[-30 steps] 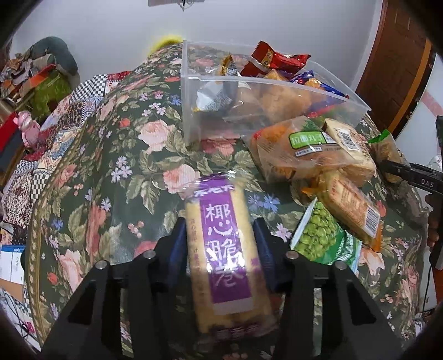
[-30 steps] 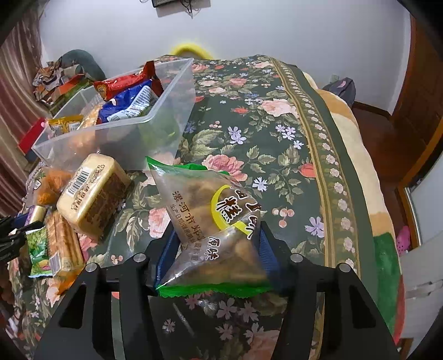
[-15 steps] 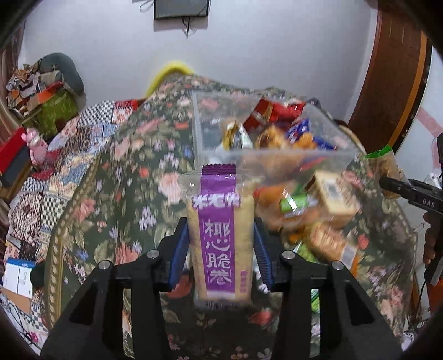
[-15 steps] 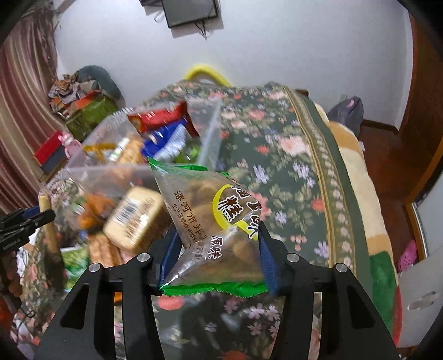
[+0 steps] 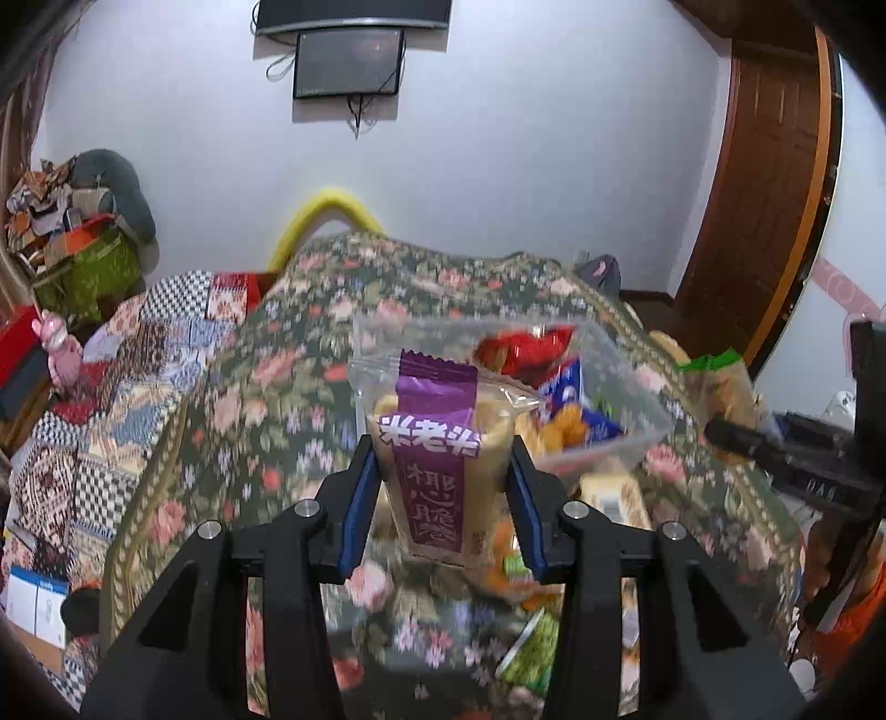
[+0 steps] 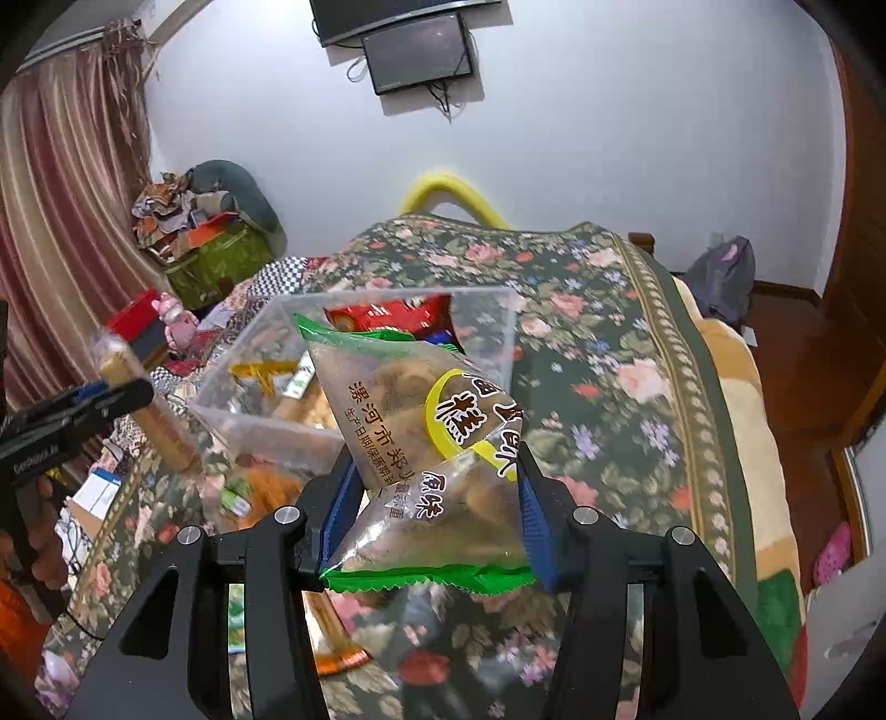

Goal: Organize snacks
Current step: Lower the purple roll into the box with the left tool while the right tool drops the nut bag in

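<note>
My left gripper (image 5: 440, 471) is shut on a purple-striped cracker pack (image 5: 440, 443) and holds it up in the air before the clear plastic bin (image 5: 637, 410). My right gripper (image 6: 437, 493) is shut on a clear green-edged cake bag (image 6: 426, 437), raised in front of the same bin (image 6: 243, 410). The bin holds several snack packs, a red one (image 6: 382, 315) among them. The right gripper with its bag also shows in the left wrist view (image 5: 720, 382), and the left gripper with its pack in the right wrist view (image 6: 119, 368).
Loose snack packs (image 5: 614, 498) lie on the floral bedspread (image 6: 603, 343) near the bin, blurred. A patchwork quilt (image 5: 111, 387) and piled bags (image 6: 210, 243) lie to the left. A wooden door (image 5: 769, 183) stands at the right. A wall screen (image 6: 421, 50) hangs above.
Both grippers have risen from the bedspread with their packs and tilted upward; the bin and loose snacks now sit lower and farther off in both views.
</note>
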Motion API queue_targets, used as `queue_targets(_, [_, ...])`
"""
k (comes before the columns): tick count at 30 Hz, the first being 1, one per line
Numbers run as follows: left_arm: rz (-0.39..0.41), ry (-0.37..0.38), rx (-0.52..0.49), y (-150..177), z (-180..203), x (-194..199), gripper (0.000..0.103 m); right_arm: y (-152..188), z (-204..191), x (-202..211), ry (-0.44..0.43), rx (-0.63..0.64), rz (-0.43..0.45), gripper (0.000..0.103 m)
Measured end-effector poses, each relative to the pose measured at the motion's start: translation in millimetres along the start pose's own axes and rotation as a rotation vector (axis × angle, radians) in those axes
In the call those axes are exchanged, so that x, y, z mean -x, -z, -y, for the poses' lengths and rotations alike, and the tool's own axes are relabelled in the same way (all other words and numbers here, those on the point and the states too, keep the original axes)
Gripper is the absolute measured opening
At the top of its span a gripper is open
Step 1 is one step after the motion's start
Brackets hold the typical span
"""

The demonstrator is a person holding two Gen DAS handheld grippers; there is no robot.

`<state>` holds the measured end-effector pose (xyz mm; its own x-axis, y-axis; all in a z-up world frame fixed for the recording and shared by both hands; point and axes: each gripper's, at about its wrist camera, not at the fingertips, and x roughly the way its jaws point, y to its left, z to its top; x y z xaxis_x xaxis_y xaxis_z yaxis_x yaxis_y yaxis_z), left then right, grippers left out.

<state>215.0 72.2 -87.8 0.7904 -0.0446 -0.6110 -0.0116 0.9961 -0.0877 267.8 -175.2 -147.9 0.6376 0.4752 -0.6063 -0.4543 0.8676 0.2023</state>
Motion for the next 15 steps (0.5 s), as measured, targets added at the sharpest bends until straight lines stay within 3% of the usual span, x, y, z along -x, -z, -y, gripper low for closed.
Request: queue_targets(15, [0.061,-0.062,-0.026,-59.6,-6.8,-25.0,0.044,-36.8,-13.7,-23.7,-0.015,0.009,0.043,0.048])
